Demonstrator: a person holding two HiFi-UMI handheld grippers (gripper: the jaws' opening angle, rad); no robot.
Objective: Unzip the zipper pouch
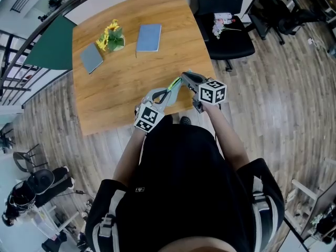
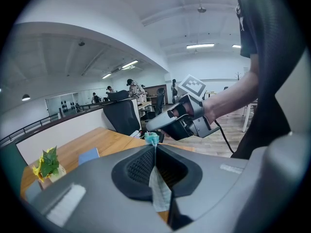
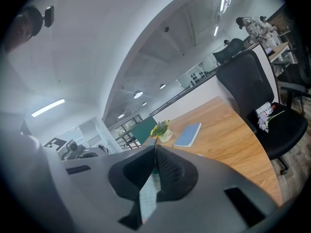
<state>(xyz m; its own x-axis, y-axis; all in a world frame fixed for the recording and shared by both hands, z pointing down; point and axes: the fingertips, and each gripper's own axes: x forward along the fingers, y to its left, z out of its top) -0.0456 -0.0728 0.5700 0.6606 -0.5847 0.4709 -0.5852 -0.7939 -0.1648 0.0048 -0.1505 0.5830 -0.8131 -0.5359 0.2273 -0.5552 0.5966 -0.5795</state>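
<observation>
A small pale-green zipper pouch [image 1: 174, 84] hangs in the air over the wooden table's front edge, stretched between both grippers. My left gripper [image 1: 168, 91] is shut on its lower left end; in the left gripper view pale checked fabric [image 2: 158, 188] is pinched between the jaws, with a teal bit [image 2: 151, 138] past the tips. My right gripper [image 1: 184, 78] is shut on the upper right end; in the right gripper view the same pale fabric [image 3: 147, 198] runs between its closed jaws. The right gripper [image 2: 181, 123] also shows close ahead in the left gripper view. The zipper itself is hidden.
On the wooden table [image 1: 126, 83] lie a blue notebook [image 1: 149, 37], a grey notebook [image 1: 92, 58] and a small pot of yellow flowers [image 1: 111, 37]. A black office chair [image 1: 228, 35] with a flower sprig on its seat stands right of the table. A green panel [image 1: 52, 46] and a railing are at the left.
</observation>
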